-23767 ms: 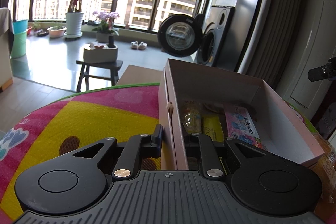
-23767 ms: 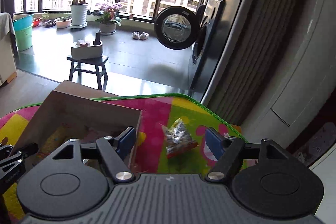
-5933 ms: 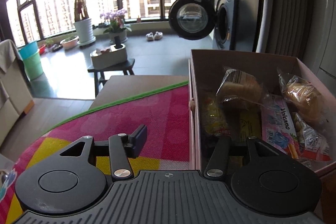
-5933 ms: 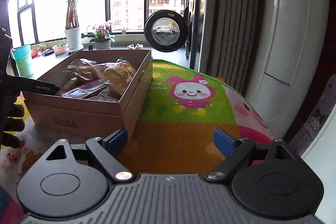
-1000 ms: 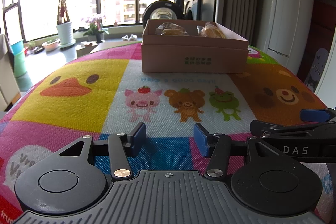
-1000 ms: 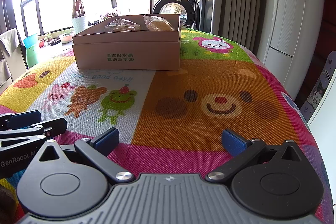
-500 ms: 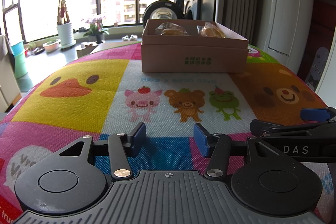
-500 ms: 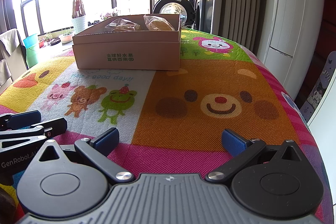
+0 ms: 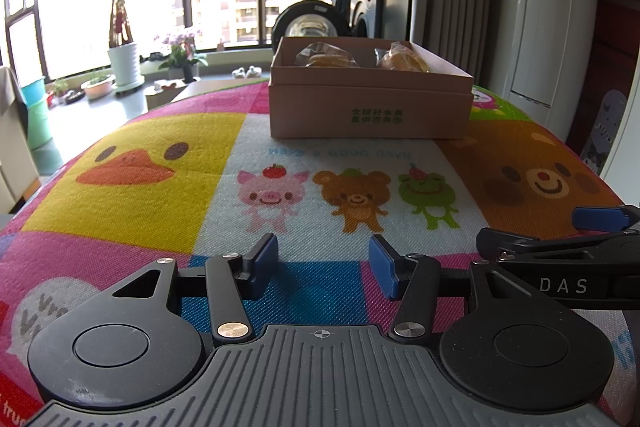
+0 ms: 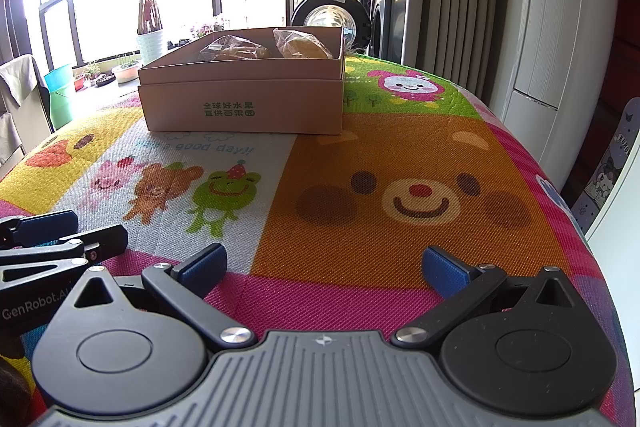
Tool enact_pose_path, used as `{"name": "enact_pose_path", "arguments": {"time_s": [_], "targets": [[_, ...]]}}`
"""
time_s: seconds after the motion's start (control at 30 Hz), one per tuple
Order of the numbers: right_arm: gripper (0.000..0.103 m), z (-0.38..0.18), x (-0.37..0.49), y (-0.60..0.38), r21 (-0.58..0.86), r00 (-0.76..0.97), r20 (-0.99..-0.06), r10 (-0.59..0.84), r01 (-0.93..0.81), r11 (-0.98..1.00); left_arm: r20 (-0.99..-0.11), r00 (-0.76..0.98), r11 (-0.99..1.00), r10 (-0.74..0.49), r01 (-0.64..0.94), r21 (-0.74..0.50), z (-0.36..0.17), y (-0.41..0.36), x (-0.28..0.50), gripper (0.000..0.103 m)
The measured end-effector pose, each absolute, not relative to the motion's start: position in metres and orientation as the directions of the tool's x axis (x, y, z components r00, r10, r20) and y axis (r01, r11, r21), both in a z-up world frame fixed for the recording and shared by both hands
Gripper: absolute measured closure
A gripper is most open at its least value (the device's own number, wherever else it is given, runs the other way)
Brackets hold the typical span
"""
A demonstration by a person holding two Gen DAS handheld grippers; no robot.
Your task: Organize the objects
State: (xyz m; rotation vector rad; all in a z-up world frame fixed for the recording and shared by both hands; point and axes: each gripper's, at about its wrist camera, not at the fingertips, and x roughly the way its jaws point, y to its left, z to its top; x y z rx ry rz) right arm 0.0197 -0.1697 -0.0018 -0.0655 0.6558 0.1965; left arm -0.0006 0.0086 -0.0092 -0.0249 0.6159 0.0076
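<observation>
A pale pink cardboard box (image 9: 370,115) (image 10: 244,107) stands at the far side of the table, with wrapped buns and snack packets (image 9: 402,61) (image 10: 298,47) inside it. My left gripper (image 9: 323,265) hovers low over the near edge of the cartoon mat, open and holding nothing. My right gripper (image 10: 324,265) sits beside it to the right, open wider, also with nothing between its fingers. Each gripper's blue-padded fingertips (image 9: 598,219) (image 10: 44,223) show at the edge of the other's view. Both are well short of the box.
A colourful cartoon mat (image 9: 132,163) (image 10: 408,195) covers the round table. Behind the table are a white cabinet (image 10: 560,27), grey curtains, a washing machine with its round door open (image 9: 306,23), and potted plants by the windows (image 9: 124,61).
Since several seconds ago both grippers have pulled back from the box to the near edge of the table. Over the last second nothing has visibly moved.
</observation>
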Motion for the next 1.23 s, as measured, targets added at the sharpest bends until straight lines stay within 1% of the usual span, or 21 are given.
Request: {"name": "enact_pose_path", "arguments": {"time_s": [0.97,1.23], "targets": [[0.000,-0.0019,0.0197,-0.1695,0.002,0.775,-0.611,0.161,-0.202,0.979,-0.578,0.816,1.000,0.001,-0.014,-0.018,-0.0088,0.0081,-0.0013,0.046],[0.000,-0.0021,0.0200,-0.1688,0.002,0.775,-0.611,0.161,-0.202,0.979,-0.577,0.817,1.000,-0.014,-0.003,-0.029,-0.0083,0.0114,-0.0008,0.047]]}}
